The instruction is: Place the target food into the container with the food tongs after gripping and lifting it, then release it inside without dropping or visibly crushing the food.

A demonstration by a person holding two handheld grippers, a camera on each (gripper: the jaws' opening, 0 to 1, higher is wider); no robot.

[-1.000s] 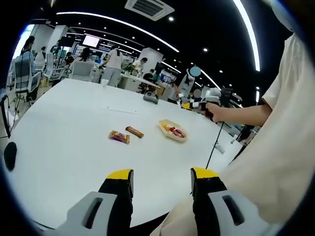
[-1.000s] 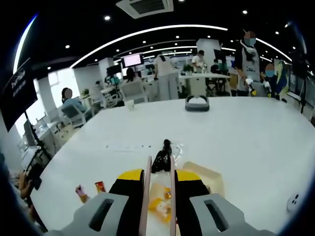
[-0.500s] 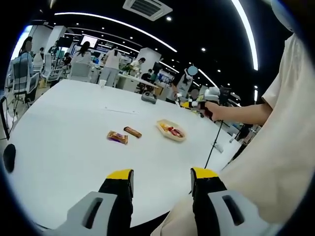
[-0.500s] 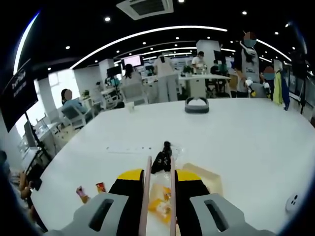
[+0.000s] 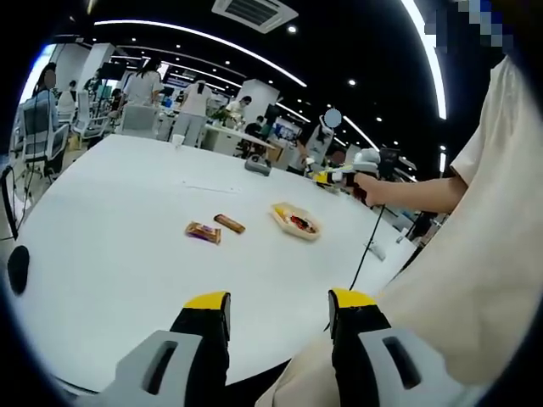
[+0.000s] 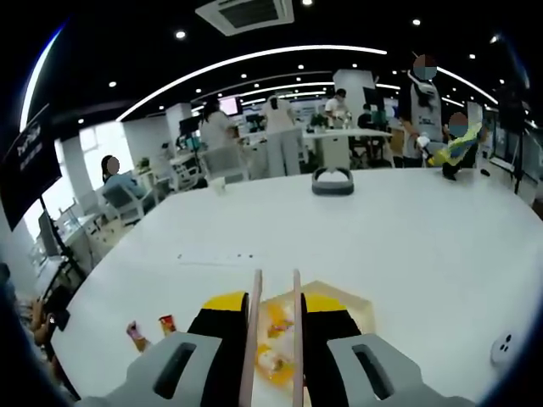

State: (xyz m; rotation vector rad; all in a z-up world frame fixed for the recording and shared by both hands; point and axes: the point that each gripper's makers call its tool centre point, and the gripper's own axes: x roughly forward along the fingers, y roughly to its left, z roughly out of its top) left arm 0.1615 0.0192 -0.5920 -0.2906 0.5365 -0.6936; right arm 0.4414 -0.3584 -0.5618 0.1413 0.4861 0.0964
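Observation:
My right gripper [image 6: 276, 303] is shut on a pair of food tongs [image 6: 254, 339], whose two thin arms run forward side by side with nothing between their tips. Directly under the tongs lies the shallow pale container [image 6: 346, 298], holding yellow and red wrapped snacks [image 6: 273, 325]. In the left gripper view the same container [image 5: 294, 220] sits mid-table, and a hand holds the right gripper [image 5: 352, 176] above and beyond it. Two wrapped snack bars [image 5: 204, 231] [image 5: 229, 223] lie on the white table [image 5: 110, 254] left of the container. My left gripper [image 5: 280, 305] is open and holds nothing, near the table's front edge.
A grey headset [image 6: 331, 181] rests further back on the table, a paper sheet [image 6: 212, 254] lies left of centre, and a small white device [image 6: 502, 346] sits at the right. People, chairs and desks stand beyond the table. A person's sleeve [image 5: 475, 280] is beside the left gripper.
The dark wrapped piece held between the tong tips is gone from them. The right gripper view has shifted slightly over the container. The left gripper stays open and still.

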